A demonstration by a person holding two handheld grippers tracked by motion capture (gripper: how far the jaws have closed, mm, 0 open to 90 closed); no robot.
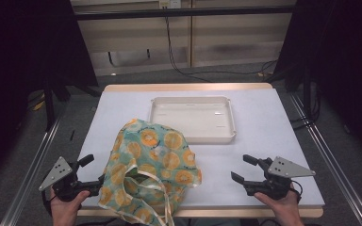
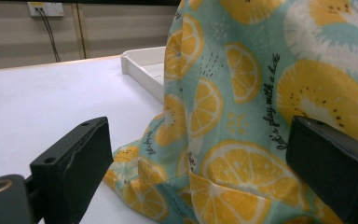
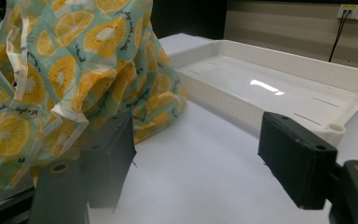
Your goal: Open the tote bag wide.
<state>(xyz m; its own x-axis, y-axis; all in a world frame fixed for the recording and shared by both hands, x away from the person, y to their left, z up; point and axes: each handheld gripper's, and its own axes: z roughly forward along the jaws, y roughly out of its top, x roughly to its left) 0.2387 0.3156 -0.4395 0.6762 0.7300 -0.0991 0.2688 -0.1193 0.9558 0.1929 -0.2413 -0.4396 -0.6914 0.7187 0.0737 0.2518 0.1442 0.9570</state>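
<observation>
A fabric bag [image 1: 150,172] printed with orange and lemon slices on a teal ground sits bunched up on the near left part of the white table [image 1: 264,132], its lower edge and pale handles [image 1: 162,197] spilling over the table's near edge. Its far side lies just beside the near left corner of a shallow white tray [image 1: 226,134], which stands in the middle of the table; from the right gripper view the cloth seems to lean against that corner, though contact cannot be told for sure. The left gripper [image 1: 92,172] is at the bag's left flank, held low at the near left corner of the table; in the left gripper view its jaws stand wide apart with the printed cloth between and beyond them, and the pads [image 2: 81,151] do not press on it, so it is released. The right gripper [image 1: 245,168] hovers over bare table at the near right, well apart from the bag, its jaws spread with nothing between them.
</observation>
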